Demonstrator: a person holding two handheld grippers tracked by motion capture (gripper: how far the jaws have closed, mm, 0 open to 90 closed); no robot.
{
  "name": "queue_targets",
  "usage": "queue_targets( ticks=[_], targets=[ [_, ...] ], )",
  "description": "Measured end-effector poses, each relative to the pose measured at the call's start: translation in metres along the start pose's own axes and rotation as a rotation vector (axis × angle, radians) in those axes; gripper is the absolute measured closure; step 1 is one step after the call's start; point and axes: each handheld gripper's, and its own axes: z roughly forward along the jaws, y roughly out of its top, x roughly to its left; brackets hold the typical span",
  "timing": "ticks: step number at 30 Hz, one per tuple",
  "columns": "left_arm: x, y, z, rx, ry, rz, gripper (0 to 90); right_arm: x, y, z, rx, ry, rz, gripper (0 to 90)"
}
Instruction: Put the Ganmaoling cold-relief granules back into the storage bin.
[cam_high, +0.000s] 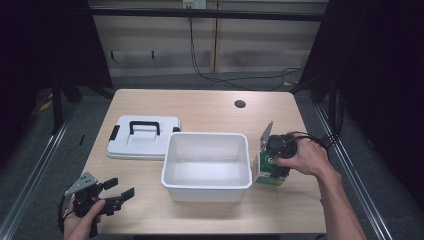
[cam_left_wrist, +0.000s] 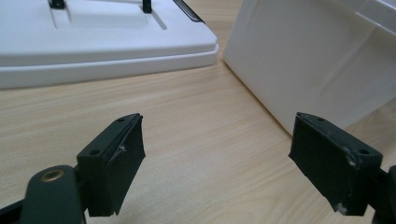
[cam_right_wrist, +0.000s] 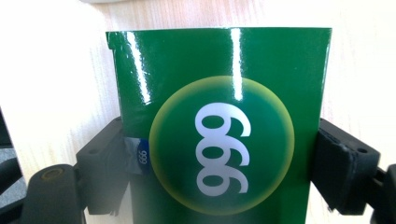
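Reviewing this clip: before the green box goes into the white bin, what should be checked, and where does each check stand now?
1. Right gripper jaws on both sides of the green box: ok.
2. Grip firm enough to lift: cannot tell; contact looks close but pressure doesn't show.
3. White bin open and empty: ok.
4. Lid off, lying left of the bin, out of the path: ok.
5. Left gripper open, at the table's front left, clear of the bin: ok.
6. Box lifted off the table: cannot tell.

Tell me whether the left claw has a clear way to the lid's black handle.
Probably yes: the left claw is open, and bare table lies between it and the handle on the lid.
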Motion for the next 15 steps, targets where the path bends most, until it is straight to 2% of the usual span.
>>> queue_targets(
  ticks=[15],
  targets=[
    [0.0, 0.0, 0.0, 0.001, -0.002, -0.003, 17.3, 0.002, 0.004, -0.025, -0.019, -0.017, -0.003, 16.6]
  ],
)
